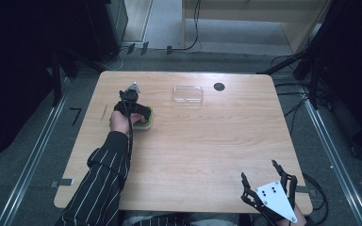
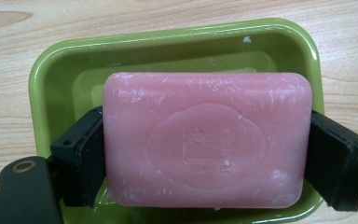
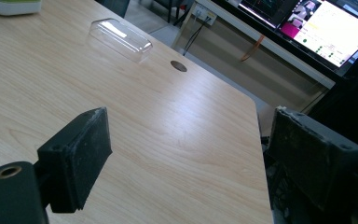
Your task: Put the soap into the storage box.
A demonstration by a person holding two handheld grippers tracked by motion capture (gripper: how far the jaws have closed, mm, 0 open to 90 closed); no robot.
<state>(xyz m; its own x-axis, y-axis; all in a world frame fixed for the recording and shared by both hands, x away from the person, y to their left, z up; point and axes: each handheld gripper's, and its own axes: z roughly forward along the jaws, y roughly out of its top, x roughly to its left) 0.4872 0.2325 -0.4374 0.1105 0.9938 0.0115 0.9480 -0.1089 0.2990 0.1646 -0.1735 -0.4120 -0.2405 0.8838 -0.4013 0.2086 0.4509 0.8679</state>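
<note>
1. The left gripper (image 1: 136,113) is seen at the far left of the wooden table (image 1: 207,155), its jaws closed against the two short ends of a pink soap bar (image 2: 207,140).
2. The bar is held flat, stamped face up, inside a green soap dish (image 2: 51,79); its long axis runs jaw to jaw, in line with the dish's long side.
3. The right gripper (image 1: 264,181) is seen at the near right edge of the table, jaws spread wide with nothing between them.
4. A clear plastic lid (image 1: 187,94) lies at the far middle, well apart from the dish, with a dark round hole (image 1: 219,86) just right of it.
</note>
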